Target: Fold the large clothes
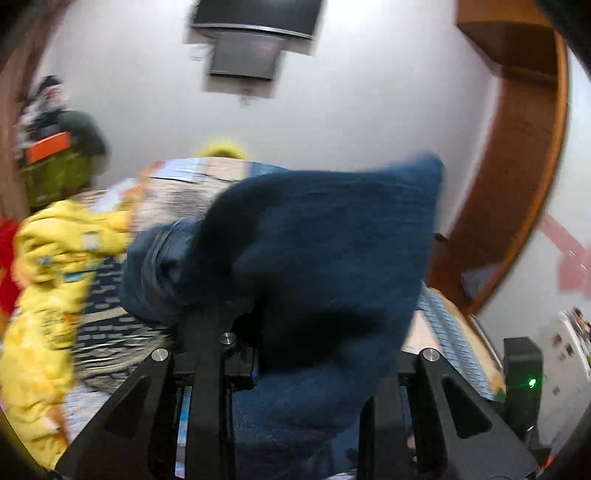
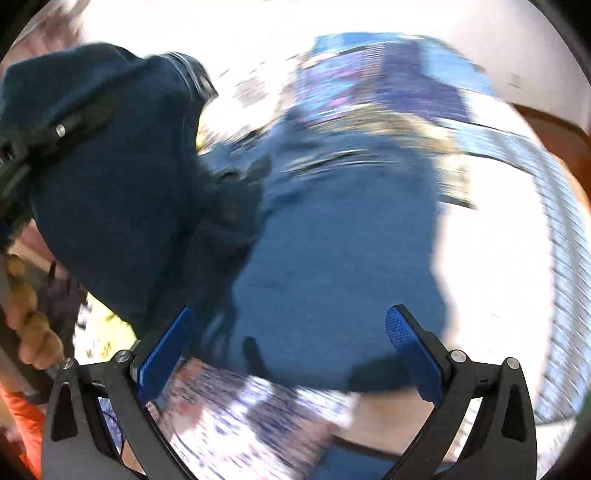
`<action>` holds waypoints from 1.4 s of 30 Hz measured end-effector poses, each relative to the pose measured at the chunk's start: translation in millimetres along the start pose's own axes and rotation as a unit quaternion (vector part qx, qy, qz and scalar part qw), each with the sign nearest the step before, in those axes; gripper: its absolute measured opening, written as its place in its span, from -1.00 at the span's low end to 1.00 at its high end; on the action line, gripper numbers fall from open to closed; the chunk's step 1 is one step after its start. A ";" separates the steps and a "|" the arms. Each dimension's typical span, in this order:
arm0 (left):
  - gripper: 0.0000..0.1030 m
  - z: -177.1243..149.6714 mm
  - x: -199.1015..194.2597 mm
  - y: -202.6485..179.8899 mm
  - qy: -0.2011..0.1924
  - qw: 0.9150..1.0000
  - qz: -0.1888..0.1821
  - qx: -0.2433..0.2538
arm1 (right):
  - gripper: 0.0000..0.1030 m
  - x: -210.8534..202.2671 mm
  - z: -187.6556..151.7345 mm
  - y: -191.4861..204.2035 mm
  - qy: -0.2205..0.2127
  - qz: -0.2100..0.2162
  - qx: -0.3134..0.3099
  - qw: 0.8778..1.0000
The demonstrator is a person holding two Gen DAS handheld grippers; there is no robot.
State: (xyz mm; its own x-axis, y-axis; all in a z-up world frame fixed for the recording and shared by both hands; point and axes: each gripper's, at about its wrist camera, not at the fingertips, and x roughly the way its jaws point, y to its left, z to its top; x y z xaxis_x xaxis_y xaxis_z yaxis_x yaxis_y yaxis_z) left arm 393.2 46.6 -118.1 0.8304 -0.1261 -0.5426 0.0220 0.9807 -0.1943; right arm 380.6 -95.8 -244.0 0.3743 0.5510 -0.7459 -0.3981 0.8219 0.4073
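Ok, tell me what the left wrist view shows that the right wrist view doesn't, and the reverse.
Left wrist only: a crumpled yellow printed garment, a dark wall-mounted screen, a curved brown wooden frame. Right wrist only: the right tongs open and empty, with blue ribbed pads, and a hand on a handle. Both: the dark blue denim garment, pinched and lifted by the left tongs, over the patterned bedspread.
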 end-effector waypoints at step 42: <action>0.97 -91.1 -15.0 37.2 0.154 0.979 0.108 0.080 | 1.00 -24.5 1.3 -9.1 -0.030 -0.083 -0.082 0.993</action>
State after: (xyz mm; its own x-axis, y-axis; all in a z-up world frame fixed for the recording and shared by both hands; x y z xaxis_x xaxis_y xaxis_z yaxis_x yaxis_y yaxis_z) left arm 330.8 71.3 -191.7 0.6179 0.0715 -0.7830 -0.0280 0.9972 0.0690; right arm 376.2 -116.7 -228.8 0.4931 0.4212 -0.7612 -0.4552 0.8705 0.1868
